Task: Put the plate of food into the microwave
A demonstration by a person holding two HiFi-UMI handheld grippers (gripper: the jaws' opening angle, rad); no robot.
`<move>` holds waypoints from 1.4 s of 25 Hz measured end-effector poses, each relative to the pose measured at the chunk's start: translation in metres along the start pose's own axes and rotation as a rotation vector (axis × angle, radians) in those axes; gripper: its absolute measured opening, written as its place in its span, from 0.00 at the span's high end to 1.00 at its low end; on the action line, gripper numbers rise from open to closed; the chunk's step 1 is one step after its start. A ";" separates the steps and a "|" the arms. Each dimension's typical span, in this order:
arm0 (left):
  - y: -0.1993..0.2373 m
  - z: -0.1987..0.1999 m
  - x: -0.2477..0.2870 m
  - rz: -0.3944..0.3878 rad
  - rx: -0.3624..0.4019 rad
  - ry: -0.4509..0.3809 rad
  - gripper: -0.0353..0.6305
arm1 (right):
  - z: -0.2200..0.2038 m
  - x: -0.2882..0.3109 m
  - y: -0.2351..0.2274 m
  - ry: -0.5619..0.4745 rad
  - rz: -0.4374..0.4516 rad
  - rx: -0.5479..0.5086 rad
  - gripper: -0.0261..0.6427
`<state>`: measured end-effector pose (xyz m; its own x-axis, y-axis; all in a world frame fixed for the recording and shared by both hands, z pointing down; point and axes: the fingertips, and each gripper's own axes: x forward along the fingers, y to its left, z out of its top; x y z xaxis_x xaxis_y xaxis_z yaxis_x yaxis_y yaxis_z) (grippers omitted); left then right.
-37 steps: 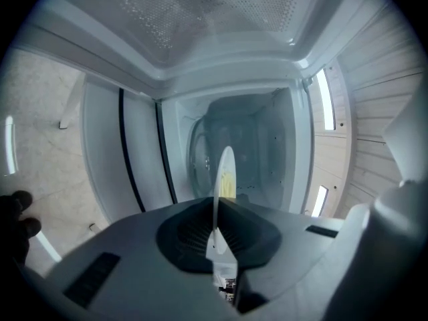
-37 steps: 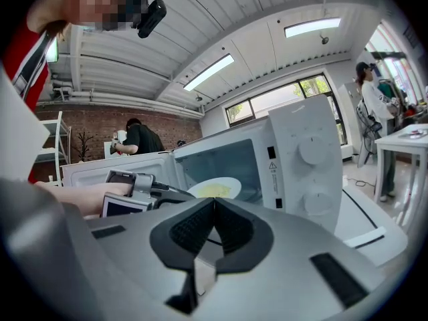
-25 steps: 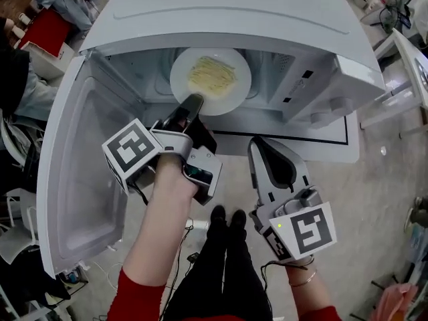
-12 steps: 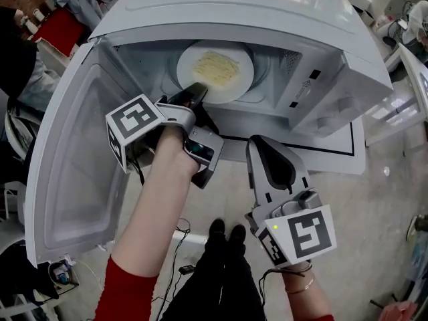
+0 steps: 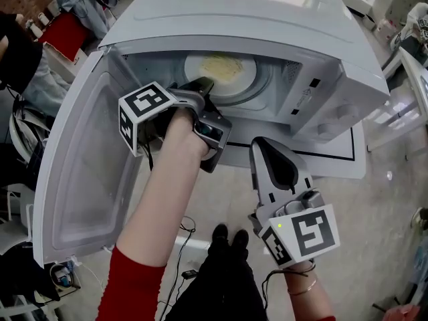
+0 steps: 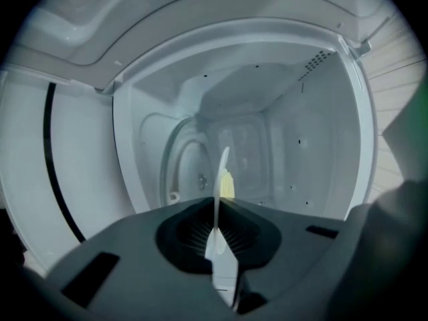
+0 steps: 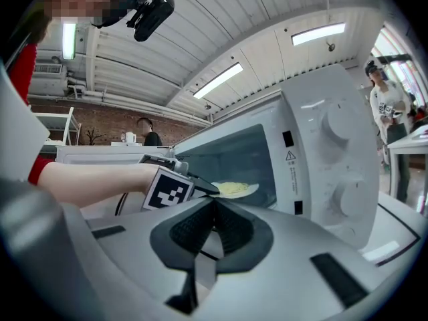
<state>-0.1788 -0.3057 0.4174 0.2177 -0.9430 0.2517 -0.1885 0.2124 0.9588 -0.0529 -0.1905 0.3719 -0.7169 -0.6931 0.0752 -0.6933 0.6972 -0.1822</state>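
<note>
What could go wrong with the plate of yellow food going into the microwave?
The left gripper pinches the plate by just one edge, so it might tip and the yellow food could slide off. In the right gripper view the plate seems to hang above the microwave floor, so letting go early could drop it.

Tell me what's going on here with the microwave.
A person holds a tool in each hand. The left tool is shut on the rim of a white plate of yellow food and holds it inside the open microwave, whose door stands swung out to the left. Whether the plate is set down yet is unclear. The right tool is shut and empty, held outside in front of the microwave.
</note>
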 end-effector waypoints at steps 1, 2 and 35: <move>-0.001 0.001 0.002 0.003 0.000 -0.002 0.91 | 0.001 0.000 -0.001 -0.001 -0.001 0.001 0.94; -0.002 0.002 0.004 0.007 0.001 -0.004 0.91 | 0.002 0.001 -0.001 -0.002 -0.001 0.001 0.94; 0.012 0.016 0.024 0.231 0.236 0.049 0.84 | 0.008 0.016 0.002 0.033 0.008 -0.006 0.94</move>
<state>-0.1910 -0.3298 0.4333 0.1879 -0.8623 0.4702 -0.4532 0.3486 0.8204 -0.0650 -0.2020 0.3650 -0.7247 -0.6809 0.1059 -0.6875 0.7043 -0.1769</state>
